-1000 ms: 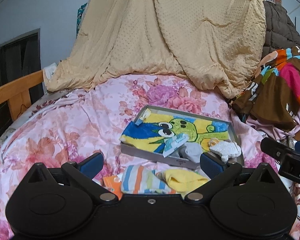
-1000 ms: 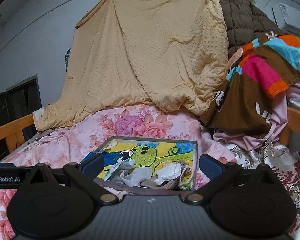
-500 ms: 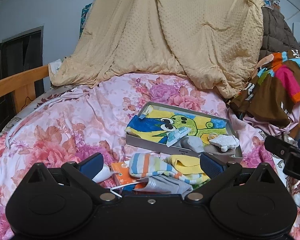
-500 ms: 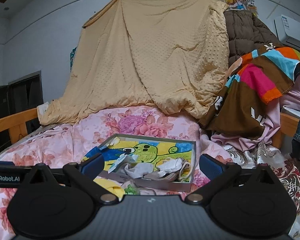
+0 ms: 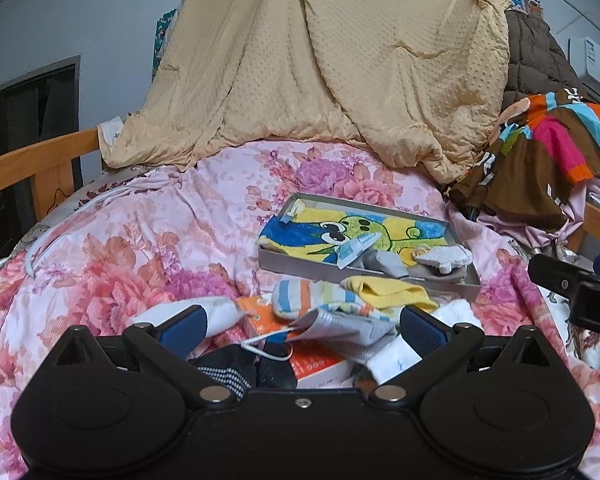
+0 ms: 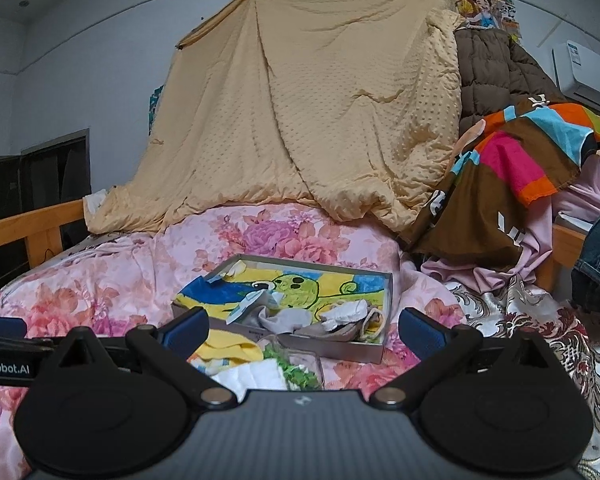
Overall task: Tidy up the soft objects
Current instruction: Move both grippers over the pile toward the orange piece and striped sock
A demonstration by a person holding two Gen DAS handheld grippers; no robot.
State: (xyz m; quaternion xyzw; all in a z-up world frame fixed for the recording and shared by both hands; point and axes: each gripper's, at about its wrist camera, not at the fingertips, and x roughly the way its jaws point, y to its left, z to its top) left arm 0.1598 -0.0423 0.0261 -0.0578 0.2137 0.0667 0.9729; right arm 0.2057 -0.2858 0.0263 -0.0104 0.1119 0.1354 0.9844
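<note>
A grey shallow box [image 5: 456, 236] lies on the floral bed, lined with a yellow-blue cartoon towel [image 5: 332, 232] and holding grey and white socks [image 5: 444, 258]. In front of it lies a pile: a striped sock [image 5: 300, 296], a yellow sock [image 5: 392, 294], a grey face mask [image 5: 340, 328], white and dark socks, on an orange box [image 5: 320, 362]. My left gripper [image 5: 300, 326] is open and empty just above this pile. My right gripper [image 6: 302, 326] is open and empty, back from the grey box [image 6: 388, 292], which shows there with its cartoon towel [image 6: 296, 288].
A beige blanket [image 5: 340, 60] hangs at the back. Colourful clothes [image 5: 540, 152] are heaped at the right. A wooden bed rail [image 5: 32, 164] runs along the left. A clear container with green leaves [image 6: 300, 368] sits near the right gripper.
Both grippers have pulled back and up from the box. More of the sock pile and the orange box has come into the left wrist view. Both stay open.
</note>
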